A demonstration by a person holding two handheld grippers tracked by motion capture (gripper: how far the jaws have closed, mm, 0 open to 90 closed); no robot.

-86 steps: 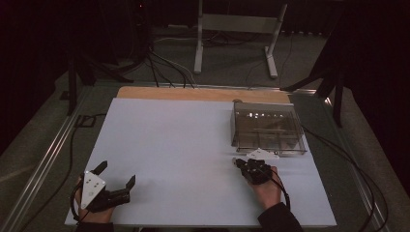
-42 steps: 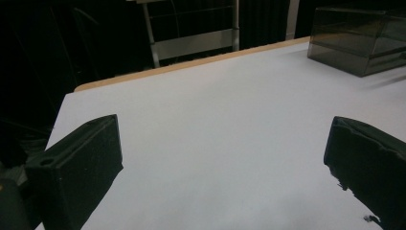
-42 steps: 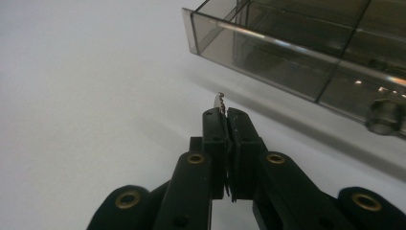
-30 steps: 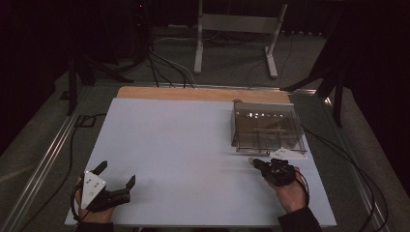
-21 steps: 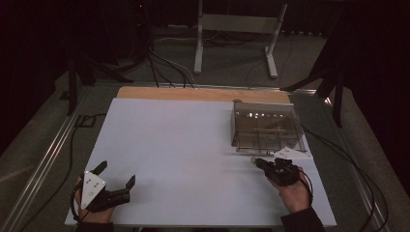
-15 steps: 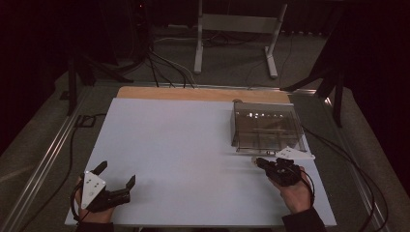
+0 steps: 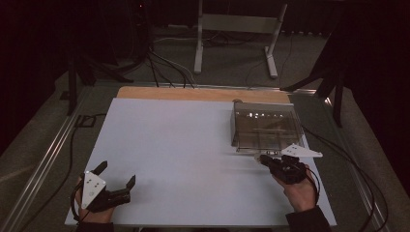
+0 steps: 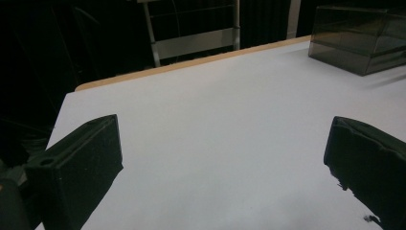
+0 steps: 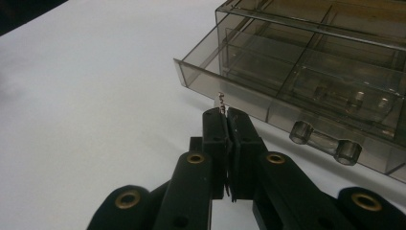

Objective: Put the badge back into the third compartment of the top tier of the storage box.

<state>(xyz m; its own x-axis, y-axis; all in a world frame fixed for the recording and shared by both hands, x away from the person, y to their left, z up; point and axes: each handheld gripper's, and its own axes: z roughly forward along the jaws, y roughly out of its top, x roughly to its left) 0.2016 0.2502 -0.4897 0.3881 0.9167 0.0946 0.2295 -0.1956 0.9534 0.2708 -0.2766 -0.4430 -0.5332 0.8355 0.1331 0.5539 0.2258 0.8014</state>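
Screw (image 9: 221, 99) pinched in right gripper (image 9: 226, 112) — just before drawer (image 9: 306, 91).

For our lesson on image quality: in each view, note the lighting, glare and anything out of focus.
High view: dark surroundings, evenly lit white table, small glints on the smoky drawer box. Left gripper view: near fingers soft-edged. Right gripper view: table glares white at upper left; tiny screw at the fingertips reasonably sharp.
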